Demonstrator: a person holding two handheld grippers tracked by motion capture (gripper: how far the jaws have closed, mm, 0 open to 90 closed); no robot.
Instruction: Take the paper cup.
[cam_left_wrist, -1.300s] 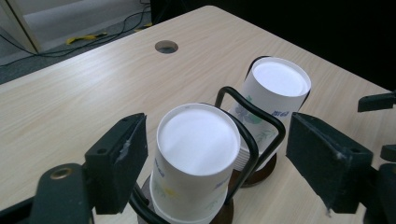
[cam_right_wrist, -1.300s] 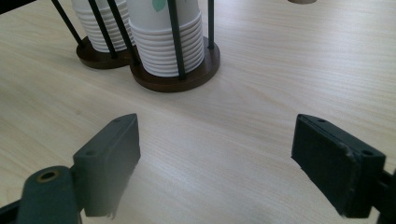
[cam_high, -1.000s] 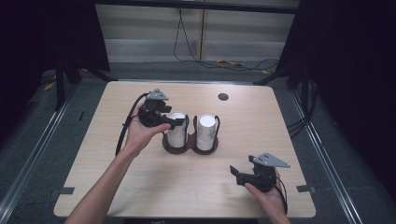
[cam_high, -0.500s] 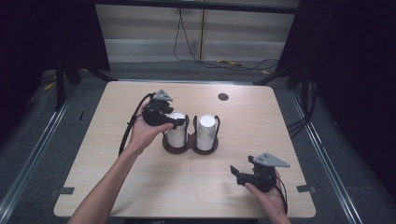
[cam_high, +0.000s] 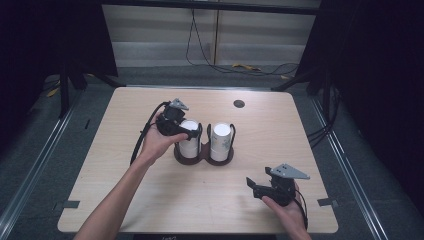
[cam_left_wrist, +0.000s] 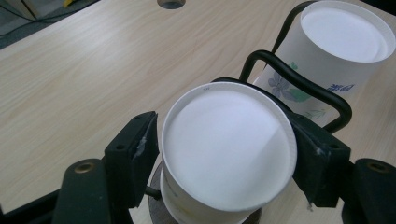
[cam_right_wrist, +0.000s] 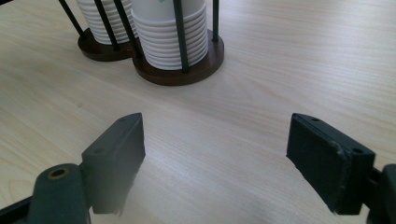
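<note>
— Paper cup (cam_left_wrist: 229, 149), location? 
— Top of the stack in the holder (cam_high: 203, 155), left slot; left tool (cam_left_wrist: 224, 154) pinches its rim. 
— Right tool (cam_right_wrist: 229, 158)? 
— Wide open, empty, nearside of holder. Advise a straight vertical lift.

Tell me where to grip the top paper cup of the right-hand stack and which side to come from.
Grip the top paper cup by its side wall just below the upturned base, coming from above. It stands upside down in the holder, whose black rods flank the lower wall, so the jaws belong between them.
</note>
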